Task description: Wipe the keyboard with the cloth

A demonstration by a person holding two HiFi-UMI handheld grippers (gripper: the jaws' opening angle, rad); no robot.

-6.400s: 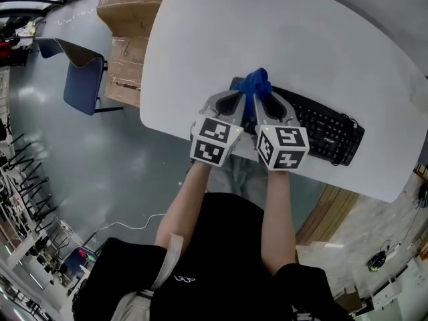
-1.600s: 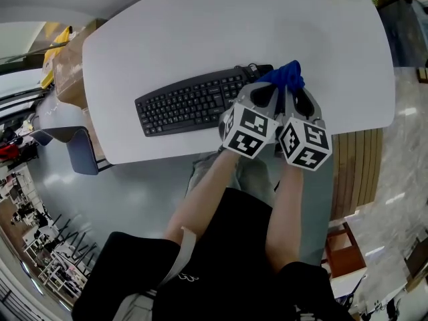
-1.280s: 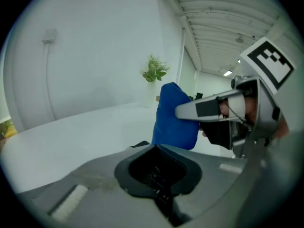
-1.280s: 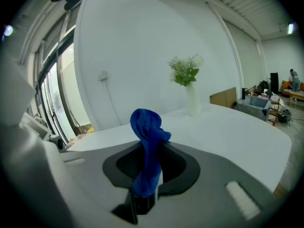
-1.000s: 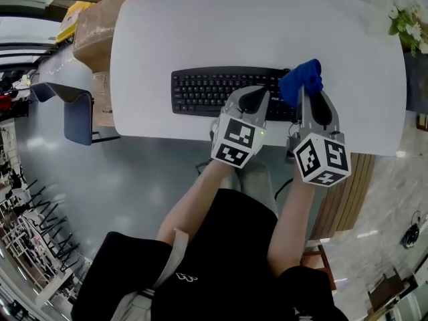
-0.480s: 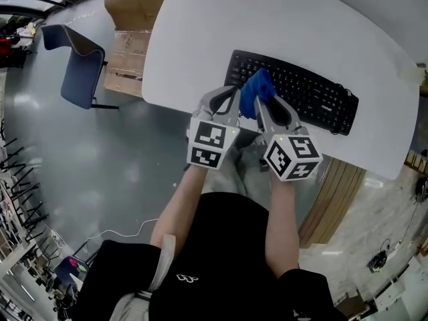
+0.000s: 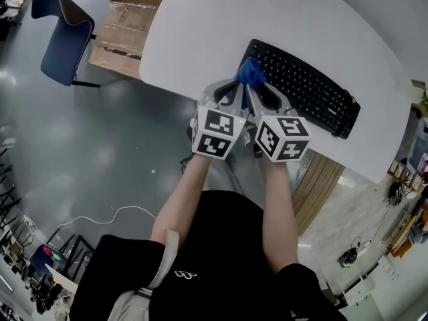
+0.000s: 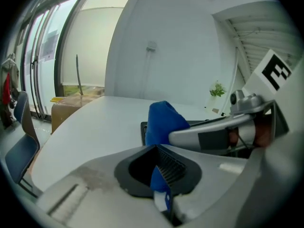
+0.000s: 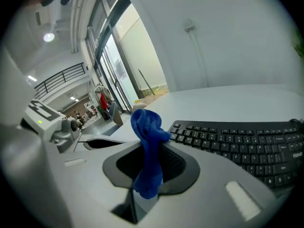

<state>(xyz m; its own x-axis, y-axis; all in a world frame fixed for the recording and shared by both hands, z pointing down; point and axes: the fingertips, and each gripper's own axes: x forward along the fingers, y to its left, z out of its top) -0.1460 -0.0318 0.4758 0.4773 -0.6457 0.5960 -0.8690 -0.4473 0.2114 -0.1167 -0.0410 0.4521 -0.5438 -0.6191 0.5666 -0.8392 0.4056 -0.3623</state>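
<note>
Black shirt (image 7: 221, 259) fills the bottom of the head view, and two bare forearms (image 7: 184, 199) run up from it to the frame's middle. Each ends at a marker cube (image 7: 217, 132), the two cubes side by side and almost touching. Beyond the cubes the left gripper (image 7: 233, 89) and the right gripper (image 7: 257, 91) lean in towards each other. Both are clenched on the same blue cloth (image 7: 251, 73). In the left gripper view a fold of it is pinched in the seam where the jaws meet. In the right gripper view a strip of it hangs down from between the closed jaws. The rest bunches into a lump above the jaw tips.

That lump sits at the left end of the black keyboard (image 7: 307, 89), over its near corner; whether it presses on the keys cannot be told. The keyboard lies slantwise across the white table (image 7: 221, 19), running from the upper middle of the frame down to the right, close to the near edge.

Farther off, at the upper left, a blue chair (image 7: 57, 35) stands on the grey floor (image 7: 100, 146), with cardboard boxes (image 7: 127, 25) beside the table's left edge.
</note>
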